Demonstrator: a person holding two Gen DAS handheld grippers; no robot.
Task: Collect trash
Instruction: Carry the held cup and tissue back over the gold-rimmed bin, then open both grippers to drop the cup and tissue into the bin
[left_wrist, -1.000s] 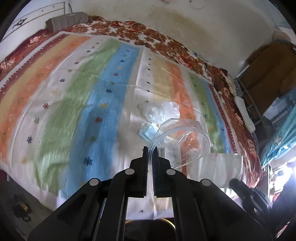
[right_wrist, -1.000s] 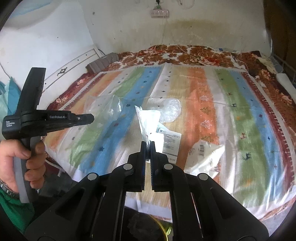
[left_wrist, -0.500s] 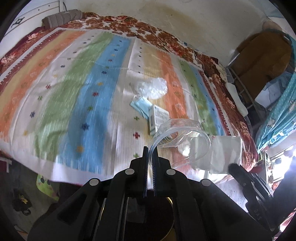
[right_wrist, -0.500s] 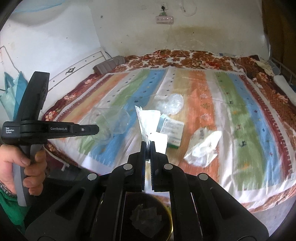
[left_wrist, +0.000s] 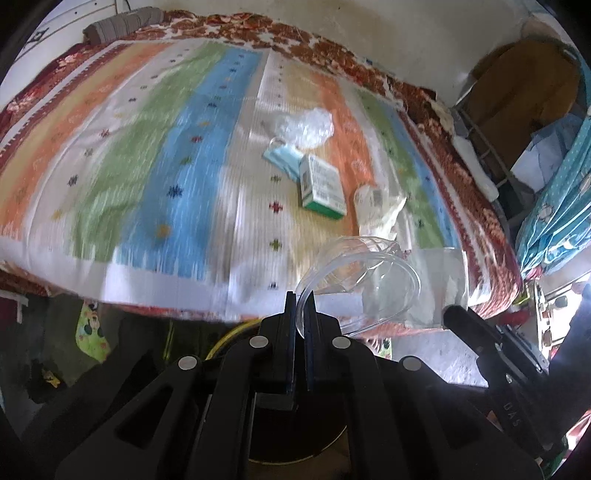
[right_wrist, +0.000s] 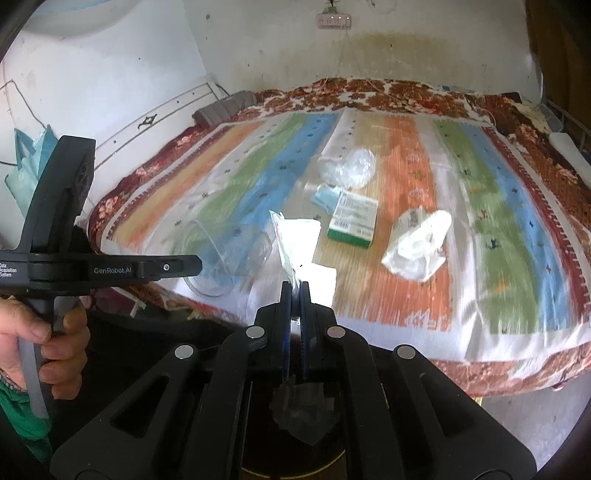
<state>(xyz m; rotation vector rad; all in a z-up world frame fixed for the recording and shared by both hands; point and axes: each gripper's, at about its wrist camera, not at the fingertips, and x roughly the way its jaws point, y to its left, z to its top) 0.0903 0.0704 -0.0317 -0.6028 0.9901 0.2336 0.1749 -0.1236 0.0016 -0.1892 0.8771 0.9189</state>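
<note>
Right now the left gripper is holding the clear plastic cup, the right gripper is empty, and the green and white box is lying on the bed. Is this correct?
Not fully. The right gripper is not empty: the right wrist view shows it shut on a white plastic wrapper. The rest holds: the left gripper grips the clear plastic cup by its rim, and the green and white box lies on the bed.

Striped bedspread (right_wrist: 424, 177), wall socket (right_wrist: 334, 20).
</note>
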